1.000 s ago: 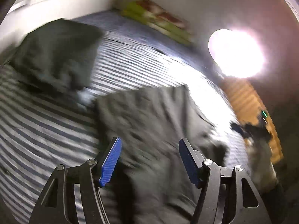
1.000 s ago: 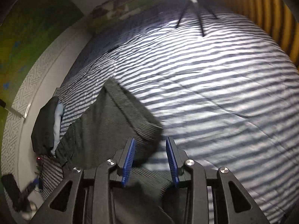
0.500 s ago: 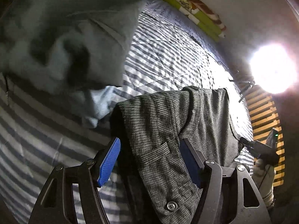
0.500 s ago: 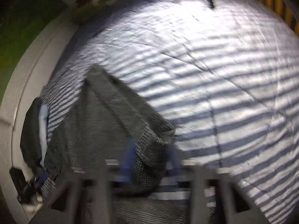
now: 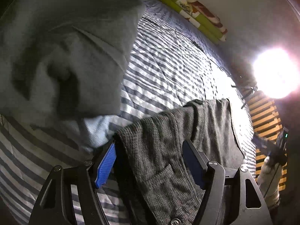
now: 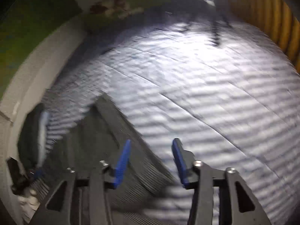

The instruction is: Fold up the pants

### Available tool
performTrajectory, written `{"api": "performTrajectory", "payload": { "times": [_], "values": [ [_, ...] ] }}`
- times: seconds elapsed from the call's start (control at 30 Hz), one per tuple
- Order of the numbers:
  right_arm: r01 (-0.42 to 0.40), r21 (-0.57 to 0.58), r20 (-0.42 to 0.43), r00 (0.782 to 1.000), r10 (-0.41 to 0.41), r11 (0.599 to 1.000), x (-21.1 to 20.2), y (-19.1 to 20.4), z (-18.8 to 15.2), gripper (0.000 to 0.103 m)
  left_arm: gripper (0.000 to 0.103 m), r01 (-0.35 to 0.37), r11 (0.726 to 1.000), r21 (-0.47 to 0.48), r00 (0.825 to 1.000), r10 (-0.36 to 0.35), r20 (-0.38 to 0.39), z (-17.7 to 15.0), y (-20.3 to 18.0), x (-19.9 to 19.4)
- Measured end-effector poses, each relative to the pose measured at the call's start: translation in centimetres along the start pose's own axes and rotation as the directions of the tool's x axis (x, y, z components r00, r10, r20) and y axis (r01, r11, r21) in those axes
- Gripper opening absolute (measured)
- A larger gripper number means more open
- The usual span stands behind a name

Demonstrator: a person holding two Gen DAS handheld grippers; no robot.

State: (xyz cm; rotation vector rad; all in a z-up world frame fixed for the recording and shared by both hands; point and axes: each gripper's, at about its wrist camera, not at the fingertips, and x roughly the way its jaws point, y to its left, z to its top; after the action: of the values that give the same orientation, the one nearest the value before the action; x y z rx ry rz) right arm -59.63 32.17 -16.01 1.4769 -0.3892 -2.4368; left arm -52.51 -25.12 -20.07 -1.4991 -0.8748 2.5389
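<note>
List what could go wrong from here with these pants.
The left gripper has its jaws wide around the bunched grey pants; closing may grab several layers. The other dark garment lies close and could get caught. The right gripper is open, leaving that end unheld on the striped bedcover.

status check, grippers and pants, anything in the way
Left gripper open, grey pants lying between its fingers. Right gripper open over pants edge, nothing gripped. Dark garment pile close on the left, on the striped bedspread.

Striped bed (image 5: pixel 168 60): grey pants (image 5: pixel 210 123) spread across it, a dark garment heap (image 5: pixel 65 46) piled just beside them, left.
</note>
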Motion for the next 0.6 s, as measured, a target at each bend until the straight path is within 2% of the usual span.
{"api": "performTrajectory", "payload": {
  "times": [0.13,0.23,0.33,0.37,0.43,0.47,0.5,0.6],
  "values": [
    [-0.027,-0.03,-0.037,0.999,0.026,0.999,4.8,4.4,3.6,0.048,0.074,-0.003,1.0,0.001,1.0,0.003,-0.016,0.5,0.2,0.7],
    [-0.052,0.002,-0.071,0.996,0.052,0.999,8.0,5.9,4.4,0.048,0.074,0.02,1.0,-0.004,0.999,-0.02,-0.038,0.9,0.1,1.5],
    [-0.037,0.005,-0.094,0.995,0.037,0.999,11.0,7.2,5.1,0.048,0.073,0.036,0.999,-0.005,0.999,-0.036,-0.035,1.2,0.0,2.2],
    [-0.031,0.002,-0.098,0.995,0.031,1.0,11.8,7.7,5.3,0.048,0.069,0.041,0.999,-0.004,0.999,-0.041,-0.03,1.3,-0.1,2.4],
    [-0.031,0.003,-0.094,0.995,0.031,1.0,13.3,8.5,5.8,0.048,0.043,0.021,1.0,0.002,1.0,-0.021,-0.022,1.4,0.0,2.4],
    [-0.037,0.011,-0.091,0.995,0.038,0.999,13.7,8.7,5.9,0.048,0.037,0.002,1.0,0.005,1.0,-0.002,-0.015,1.4,-0.1,2.5],
    [-0.041,0.016,-0.088,0.995,0.042,0.999,13.8,8.6,5.8,0.043,0.025,-0.008,1.0,0.0,1.0,0.008,-0.004,1.5,0.1,2.5],
    [-0.034,0.001,-0.077,0.996,0.034,0.999,13.4,8.9,5.8,0.029,0.018,0.048,0.998,-0.028,0.999,-0.048,0.018,1.7,0.7,1.9]
  ]
}}
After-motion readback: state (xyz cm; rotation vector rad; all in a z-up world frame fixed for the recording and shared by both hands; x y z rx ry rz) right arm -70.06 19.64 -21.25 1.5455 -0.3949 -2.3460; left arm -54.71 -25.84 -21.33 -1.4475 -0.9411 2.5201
